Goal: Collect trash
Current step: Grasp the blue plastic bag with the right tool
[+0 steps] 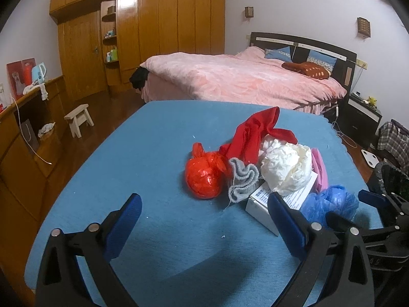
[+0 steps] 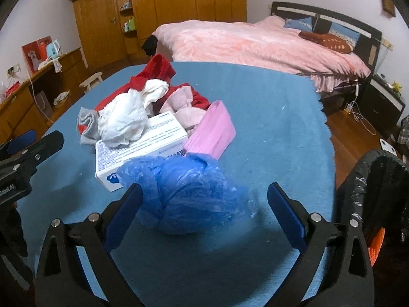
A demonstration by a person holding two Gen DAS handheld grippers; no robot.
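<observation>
A knotted blue plastic bag lies on the blue-covered table, between the wide-open jaws of my right gripper; the left pad is at the bag's edge and the right pad stands apart from it. Behind the bag are a white box, a crumpled white bag and a pink pack. My left gripper is open just short of a red plastic bag ball. A grey sock lies beside the ball and a red cloth behind it.
A black trash bag hangs open at the table's right edge. Beyond the table stand a bed with a pink cover, a wooden wardrobe and a small stool. A wooden counter runs along the left.
</observation>
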